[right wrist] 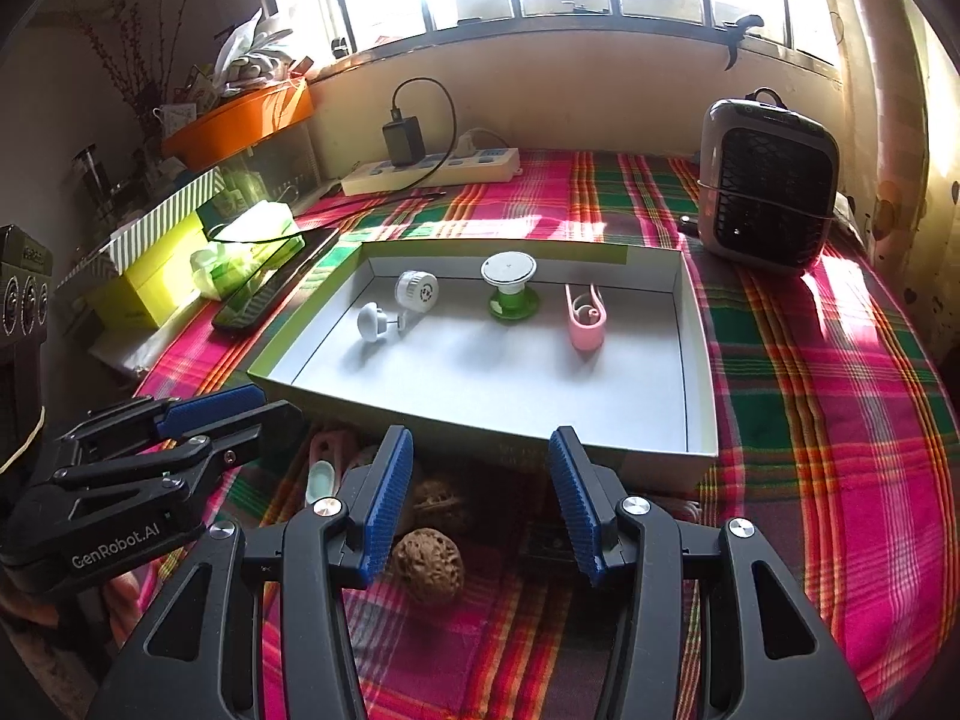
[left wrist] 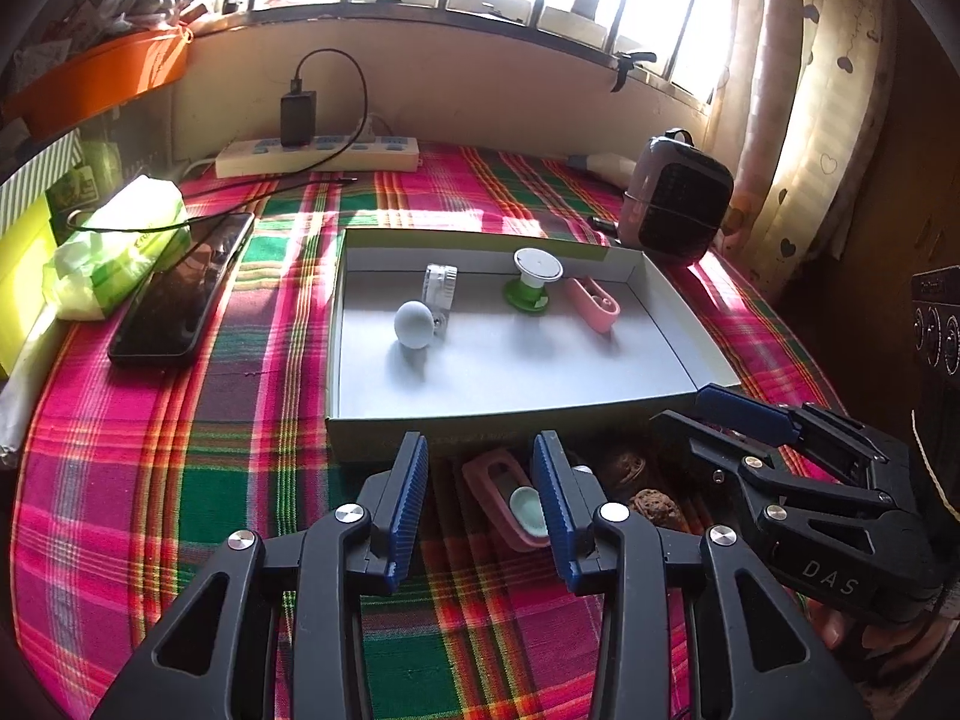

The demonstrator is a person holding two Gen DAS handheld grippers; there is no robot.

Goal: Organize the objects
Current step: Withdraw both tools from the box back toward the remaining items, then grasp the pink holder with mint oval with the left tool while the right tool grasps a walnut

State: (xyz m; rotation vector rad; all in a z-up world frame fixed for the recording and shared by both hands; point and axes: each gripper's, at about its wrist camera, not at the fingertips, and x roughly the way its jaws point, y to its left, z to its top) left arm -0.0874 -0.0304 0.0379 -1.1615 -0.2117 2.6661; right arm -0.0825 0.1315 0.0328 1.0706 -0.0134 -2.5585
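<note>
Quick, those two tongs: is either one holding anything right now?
Left tongs: open, holding nothing; the pink case lies on the cloth between the fingers.
Right tongs: open, holding nothing; a walnut lies below them.

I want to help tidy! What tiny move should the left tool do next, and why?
Probably lower the open left tool onto the pink oval case lying between its fingers on the plaid cloth, then close. The white cardboard tray just beyond already holds a similar one.
</note>
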